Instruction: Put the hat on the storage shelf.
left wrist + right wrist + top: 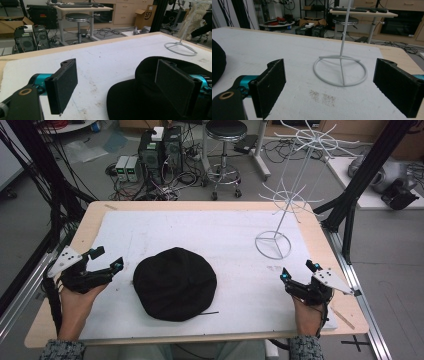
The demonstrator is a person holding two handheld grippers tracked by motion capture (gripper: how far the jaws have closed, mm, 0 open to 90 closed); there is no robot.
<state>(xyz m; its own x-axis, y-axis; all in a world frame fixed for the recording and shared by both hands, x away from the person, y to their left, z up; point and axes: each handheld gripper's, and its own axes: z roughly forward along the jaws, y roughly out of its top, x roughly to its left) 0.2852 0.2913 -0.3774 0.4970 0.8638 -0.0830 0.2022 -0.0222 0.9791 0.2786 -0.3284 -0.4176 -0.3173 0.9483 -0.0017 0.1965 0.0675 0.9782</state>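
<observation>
Fingers (65, 86) of the left gripper (105, 262) stand spread wide with nothing between them, and those of the right gripper (298, 271) are just as released, gripping nothing. Between the two lies a black hat (175, 282), flat on the white sheet (200, 227) that covers the desk (95, 212), near the person's edge and a little left of the middle. It is roughly round, so no long axis dictates the approach; a thin black string trails from its near right rim. The hat lies just beside the left gripper, its left rim close to the inner fingertip, while the right gripper sits well apart from it across bare sheet. In the left gripper view the hat already rises behind the far finger. My judgement is that the left hand has the shorter reach to the rim. A white wire stand (273, 245) rises farther back on the right, near the right gripper, which faces its ring base squarely.
</observation>
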